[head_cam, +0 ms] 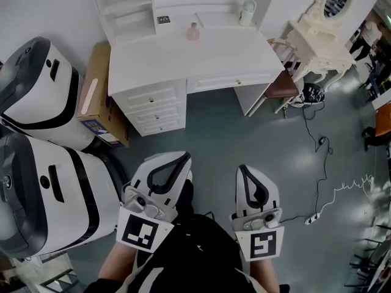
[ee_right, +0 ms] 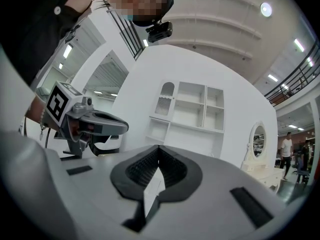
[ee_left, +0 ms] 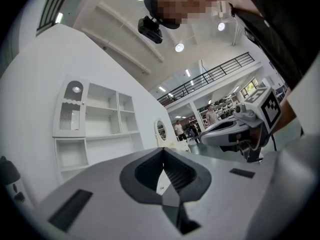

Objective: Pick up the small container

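A small pink container (head_cam: pixel 193 32) stands on the white desk (head_cam: pixel 183 60) at the far side of the floor, near the desk's back. A small white jar (head_cam: pixel 247 12) sits further right, by the shelf unit. My left gripper (head_cam: pixel 183 156) and right gripper (head_cam: pixel 242 168) are held side by side low in the head view, well short of the desk, both shut and empty. In the left gripper view the left gripper's (ee_left: pixel 162 151) jaws meet, with nothing between them. The right gripper's (ee_right: pixel 158 149) jaws also meet. The container is not visible in either gripper view.
Two large white machines (head_cam: pixel 36 90) (head_cam: pixel 49 194) stand at the left, with a cardboard box (head_cam: pixel 98 96) against the desk's left side. A chair (head_cam: pixel 284 84) and a white vanity with a mirror (head_cam: pixel 317 35) stand right of the desk. A cable and power strip (head_cam: pixel 314 217) lie on the floor.
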{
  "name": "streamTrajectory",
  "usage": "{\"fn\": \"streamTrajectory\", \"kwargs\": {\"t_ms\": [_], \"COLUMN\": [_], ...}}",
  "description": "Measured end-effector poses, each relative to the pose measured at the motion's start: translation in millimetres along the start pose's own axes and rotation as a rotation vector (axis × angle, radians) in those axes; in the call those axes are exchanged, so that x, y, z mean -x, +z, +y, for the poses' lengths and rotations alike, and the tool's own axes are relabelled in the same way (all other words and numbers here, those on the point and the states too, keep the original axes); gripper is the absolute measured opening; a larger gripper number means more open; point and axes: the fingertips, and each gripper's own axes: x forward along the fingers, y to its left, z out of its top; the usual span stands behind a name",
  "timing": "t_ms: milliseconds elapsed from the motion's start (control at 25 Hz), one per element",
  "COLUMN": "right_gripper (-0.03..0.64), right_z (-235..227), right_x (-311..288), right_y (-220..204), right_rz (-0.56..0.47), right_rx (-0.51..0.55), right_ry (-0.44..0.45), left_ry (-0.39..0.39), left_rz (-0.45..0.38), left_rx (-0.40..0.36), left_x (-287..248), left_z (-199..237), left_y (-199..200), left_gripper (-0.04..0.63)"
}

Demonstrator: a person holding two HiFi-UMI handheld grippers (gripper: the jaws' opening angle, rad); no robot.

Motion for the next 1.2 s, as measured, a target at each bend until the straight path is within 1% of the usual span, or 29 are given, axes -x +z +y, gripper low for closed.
{"fn": "streamTrajectory", "kwargs": {"t_ms": [160, 640, 960, 1200], "right_gripper": [0.002, 0.002, 0.002, 0.002], "right_z": [-16.5, -62.5, -92.1, -108.9], "right_x": [-29.7, -125.1, -177.9, -213.0], "right_y": [-2.2, -0.8, -12.7, -18.2], "right_rz": [-0.001, 0.003, 0.028, 0.020], "right_rx": [0.006, 0.032, 0.051, 0.057], "right_ry": [-0.007, -0.019, -0.034, -0.044], "left_ry": [-0.014, -0.039, -0.054, -0.055], "left_rz": [0.001, -0.034, -0.055, -0.059], "left_rx": [0.001, -0.001, 0.004, 0.010], "left_x": [-27.0, -106.2, -155.1, -182.5], "left_z": [20.3, 93.0, 132.8, 158.7], "left_y": [-7.4, -17.6, -31.4, -44.2], "left_gripper": [0.002, 0.002, 0.002, 0.002]}}
